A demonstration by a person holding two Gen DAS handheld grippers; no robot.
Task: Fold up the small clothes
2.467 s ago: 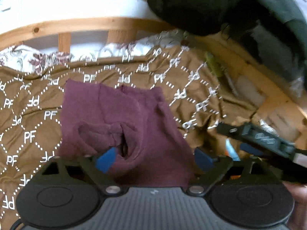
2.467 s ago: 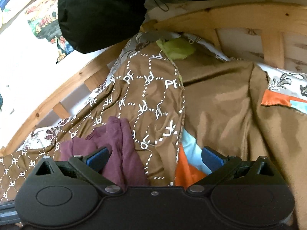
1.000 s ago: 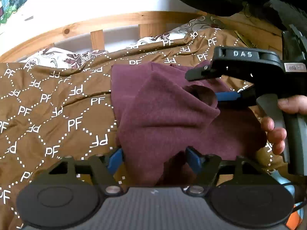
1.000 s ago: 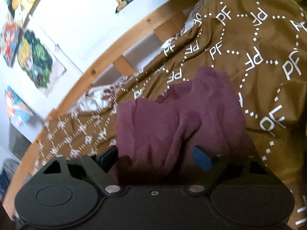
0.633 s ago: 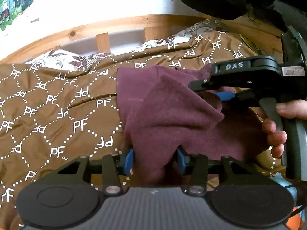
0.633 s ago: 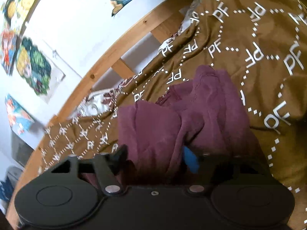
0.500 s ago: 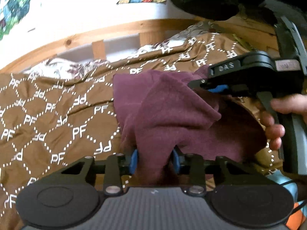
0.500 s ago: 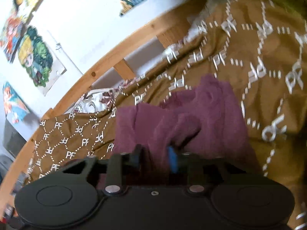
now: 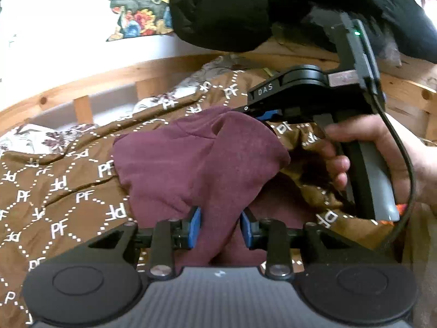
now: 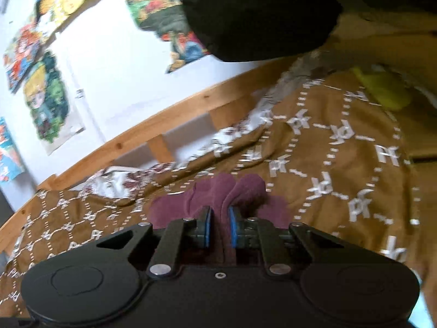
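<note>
A small maroon garment (image 9: 196, 161) hangs bunched between my two grippers above a brown blanket printed with white "PF" marks (image 9: 54, 191). My left gripper (image 9: 220, 228) is shut on the garment's near fold, with cloth pinched between its blue pads. My right gripper (image 10: 219, 228) is shut on another bunch of the garment (image 10: 232, 191). In the left wrist view the right gripper (image 9: 269, 113) shows at the garment's far right corner, held by a hand (image 9: 363, 147).
A wooden bed rail (image 9: 82, 82) runs behind the blanket, with a white wall and colourful posters (image 10: 43, 95) beyond. A black garment (image 9: 224, 8) hangs overhead. A yellow-green item (image 10: 382, 90) lies at the blanket's far right.
Both grippers closed on the maroon garment and lifted it off the blanket. The right gripper's jaws narrowed further in the last half second.
</note>
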